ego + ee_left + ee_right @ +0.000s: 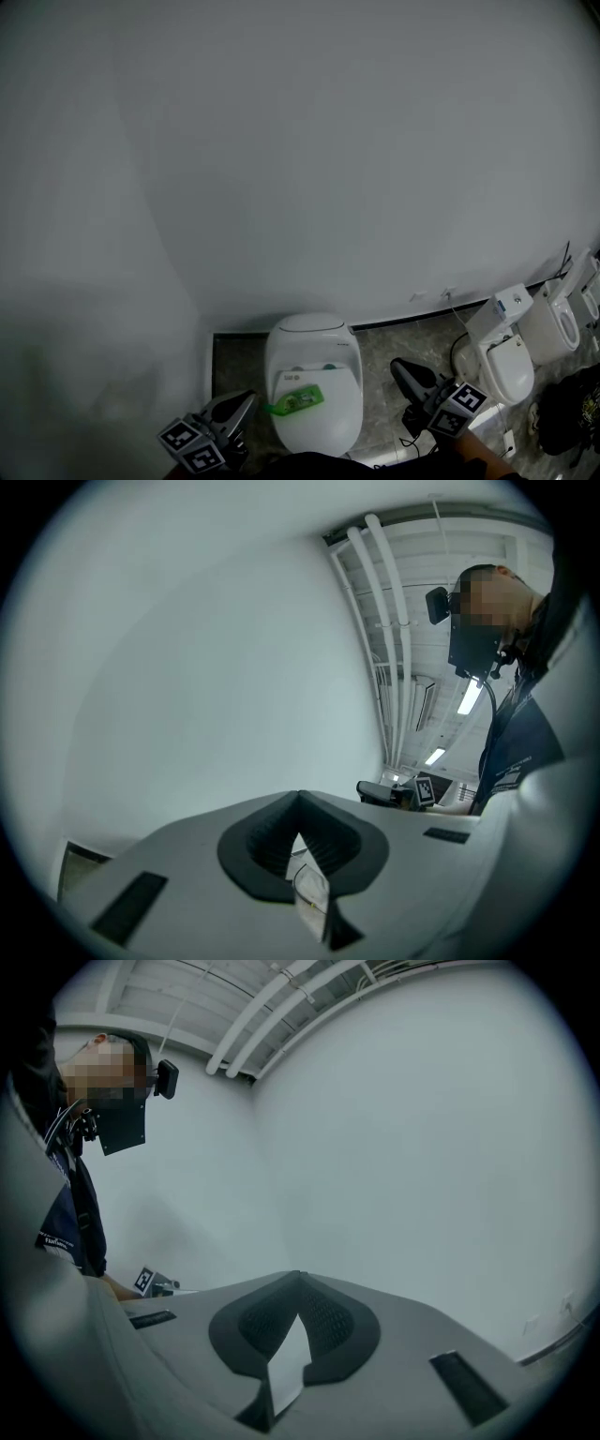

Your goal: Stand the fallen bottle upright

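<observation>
**Green bottle lies flat on toilet lid**

The green plastic bottle lies on its side on the white ceramic toilet. The left gripper, left of the toilet, and the right gripper, right of it, both have jaws pressed together, empty.

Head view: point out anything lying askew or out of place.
The green bottle lies on its side across the closed toilet lid instead of standing upright. Nothing else looks spilled or damaged.
</observation>
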A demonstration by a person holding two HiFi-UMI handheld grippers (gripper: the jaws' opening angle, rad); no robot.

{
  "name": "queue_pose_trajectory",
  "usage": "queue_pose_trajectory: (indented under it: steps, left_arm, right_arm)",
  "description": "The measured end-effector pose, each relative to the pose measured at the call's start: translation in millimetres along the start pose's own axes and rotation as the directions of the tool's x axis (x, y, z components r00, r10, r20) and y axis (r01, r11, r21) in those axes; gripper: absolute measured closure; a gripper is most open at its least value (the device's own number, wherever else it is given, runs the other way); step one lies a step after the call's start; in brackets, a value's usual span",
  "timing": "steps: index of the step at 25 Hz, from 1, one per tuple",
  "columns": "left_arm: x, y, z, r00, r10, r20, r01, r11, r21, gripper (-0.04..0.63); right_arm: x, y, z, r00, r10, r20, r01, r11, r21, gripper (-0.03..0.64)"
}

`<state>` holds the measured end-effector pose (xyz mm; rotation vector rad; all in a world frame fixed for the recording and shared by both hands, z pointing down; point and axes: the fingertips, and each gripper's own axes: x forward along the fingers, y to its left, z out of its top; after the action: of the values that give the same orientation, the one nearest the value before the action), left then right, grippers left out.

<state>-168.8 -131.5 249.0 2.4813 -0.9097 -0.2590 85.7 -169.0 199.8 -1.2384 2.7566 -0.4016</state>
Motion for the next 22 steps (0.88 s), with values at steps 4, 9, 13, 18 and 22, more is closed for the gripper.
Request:
queue_pose_trajectory:
  steps: [4,9,13,18,22]
  left_arm:
    - [21,0,-18,0.999,0.05,0.013,-0.05,0.998,0.032,0.584]
    - [53,-16,-35,0.984,0.173,0.045,-0.171,0.984,-0.052,0.584]
    - [62,-7,-63,0.969,0.243,0.032,-0.239,0.966,-0.097,0.584]
    - [77,36,-109,0.956,0.291,-0.041,-0.294,0.949,-0.115,0.584]
    - [87,83,-152,0.951,0.296,-0.09,-0.306,0.943,-0.134,0.584]
  right_arm:
    - [6,-30,3,0.998,0.066,0.001,-0.066,0.998,-0.016,0.606]
    - [2,-64,0,0.983,0.183,-0.02,-0.183,0.983,-0.003,0.606]
    - [4,-95,-26,0.977,0.2,-0.078,-0.2,0.98,0.014,0.606]
    - [30,-128,-69,0.977,0.193,-0.094,-0.19,0.981,0.037,0.606]
    - [49,-145,-121,0.978,0.174,-0.118,-0.169,0.984,0.054,0.606]
